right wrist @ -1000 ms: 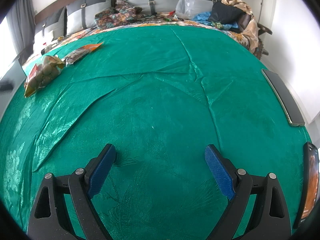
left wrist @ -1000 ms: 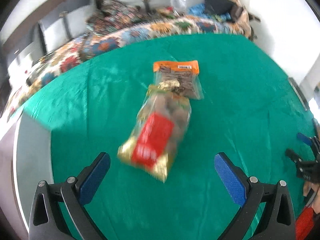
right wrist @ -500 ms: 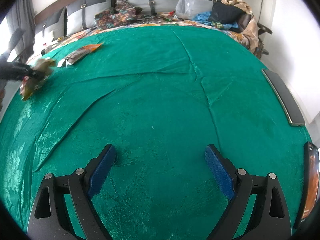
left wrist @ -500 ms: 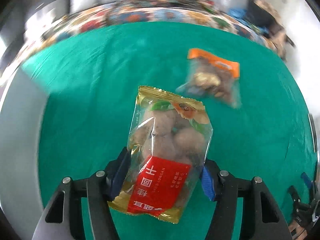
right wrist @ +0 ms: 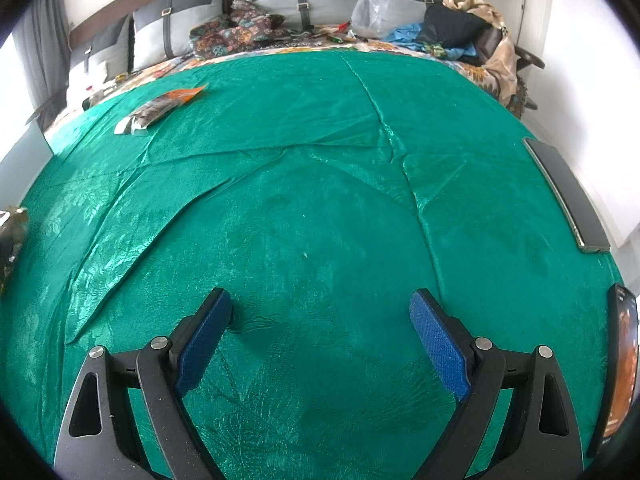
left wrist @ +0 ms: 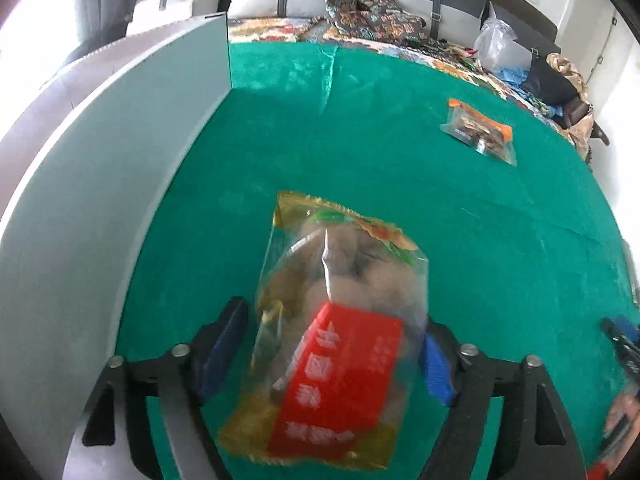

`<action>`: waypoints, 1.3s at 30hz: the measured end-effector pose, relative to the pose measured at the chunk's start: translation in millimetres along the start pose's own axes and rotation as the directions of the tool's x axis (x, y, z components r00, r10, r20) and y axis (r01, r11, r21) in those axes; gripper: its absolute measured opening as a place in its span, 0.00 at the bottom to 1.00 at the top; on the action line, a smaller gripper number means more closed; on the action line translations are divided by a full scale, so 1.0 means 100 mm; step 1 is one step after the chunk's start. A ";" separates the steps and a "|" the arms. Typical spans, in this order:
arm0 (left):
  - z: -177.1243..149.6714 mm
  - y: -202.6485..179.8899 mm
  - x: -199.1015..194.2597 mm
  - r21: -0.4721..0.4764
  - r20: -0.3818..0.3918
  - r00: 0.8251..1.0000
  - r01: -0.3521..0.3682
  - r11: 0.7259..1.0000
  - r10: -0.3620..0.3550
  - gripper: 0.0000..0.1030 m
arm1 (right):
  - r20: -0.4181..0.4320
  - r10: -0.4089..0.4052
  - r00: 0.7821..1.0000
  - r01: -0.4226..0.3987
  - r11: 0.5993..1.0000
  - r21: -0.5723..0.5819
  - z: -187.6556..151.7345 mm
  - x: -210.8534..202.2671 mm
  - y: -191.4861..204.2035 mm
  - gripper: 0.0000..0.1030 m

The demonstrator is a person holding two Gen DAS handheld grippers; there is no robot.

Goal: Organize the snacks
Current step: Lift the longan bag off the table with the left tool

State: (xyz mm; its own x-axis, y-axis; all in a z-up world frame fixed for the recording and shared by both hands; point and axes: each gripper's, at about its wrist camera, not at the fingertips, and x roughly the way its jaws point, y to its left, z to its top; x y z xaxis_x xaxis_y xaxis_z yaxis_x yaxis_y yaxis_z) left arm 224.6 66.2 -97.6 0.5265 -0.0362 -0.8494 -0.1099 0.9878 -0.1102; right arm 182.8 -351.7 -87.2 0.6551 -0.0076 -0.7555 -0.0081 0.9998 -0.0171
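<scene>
Left wrist view showed a clear plastic snack bag with gold edges and a red label (left wrist: 336,336) lying between the blue-padded fingers (left wrist: 224,344) of the left gripper (left wrist: 332,340). White Chinese characters ran across the red label, too blurred to read, and a green and orange printed band crossed the bag's far end; round brown pieces filled the clear part. The jaws had just been opening again with the bag between them: the left pad stood slightly apart from the bag's side, while the right pad (left wrist: 436,368) lay against or just behind its edge, so a firm clamp could not be confirmed. The bag's far end pointed away from the camera over the green textured cloth (left wrist: 400,184), near a pale grey upright panel (left wrist: 120,152) on the left. Well apart, toward the far right of the cloth, lay a small clear packet with an orange top strip (left wrist: 478,132); its printing was too small to read. Right wrist view showed the right gripper (right wrist: 320,332) with its jaws spread wide and nothing between them, hovering over bare cloth. The orange-topped packet appeared far off at upper left (right wrist: 160,108), a long dark flat bar (right wrist: 568,196) lay at the cloth's right edge, and a phone with a lit screen (right wrist: 624,364) sat at the far right.
</scene>
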 end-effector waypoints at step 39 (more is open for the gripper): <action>0.03 0.01 0.23 0.043 0.086 0.993 -0.088 0.995 0.084 1.00 | -0.002 -0.005 1.000 0.005 1.000 0.004 0.00 0.01 0.01 0.91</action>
State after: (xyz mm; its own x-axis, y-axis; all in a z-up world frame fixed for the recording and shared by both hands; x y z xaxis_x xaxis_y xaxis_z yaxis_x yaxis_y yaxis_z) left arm 238.7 66.3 -115.7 0.5860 0.0599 -0.8081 -0.1196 0.9927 -0.0132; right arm 183.3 -350.4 -88.0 0.6535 -0.0127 -0.7568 -0.0020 0.9998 -0.0185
